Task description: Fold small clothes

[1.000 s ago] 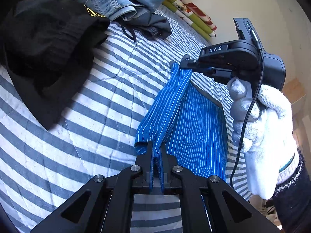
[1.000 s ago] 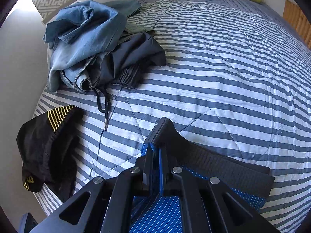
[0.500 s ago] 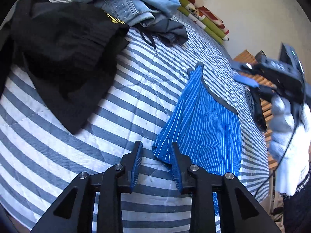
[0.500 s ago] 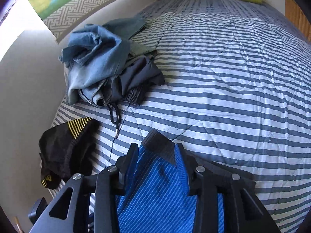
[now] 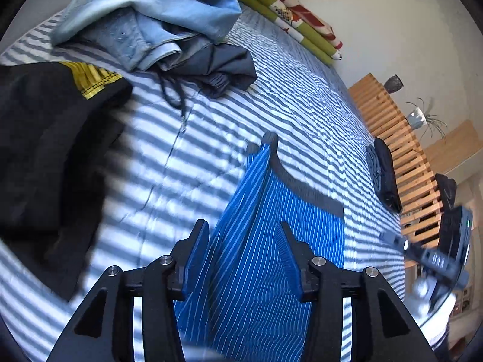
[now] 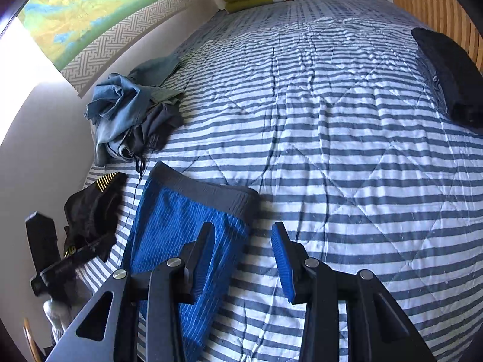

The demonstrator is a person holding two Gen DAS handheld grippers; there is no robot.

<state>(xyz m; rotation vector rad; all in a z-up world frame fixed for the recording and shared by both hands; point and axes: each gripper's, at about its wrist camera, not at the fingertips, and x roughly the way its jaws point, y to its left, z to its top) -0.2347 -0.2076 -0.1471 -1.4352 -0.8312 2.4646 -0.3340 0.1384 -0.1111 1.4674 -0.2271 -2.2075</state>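
Your left tool [image 5: 244, 250] is opening above the blue striped shorts [image 5: 271, 241] (nothing gripped); your right tool [image 6: 243, 250] stands part open, empty, over the bed [image 6: 347, 150].

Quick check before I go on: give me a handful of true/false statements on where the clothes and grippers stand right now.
1. The blue shorts lie on the bed. True.
2. The right gripper clamps the shorts. False: it is open, gripping nothing.
3. The left gripper is opening, the shorts unpinched below it. True.
4. The jeans pile sits on the shorts. False: it lies apart, farther up the bed.
5. A black garment lies beside the shorts. True.
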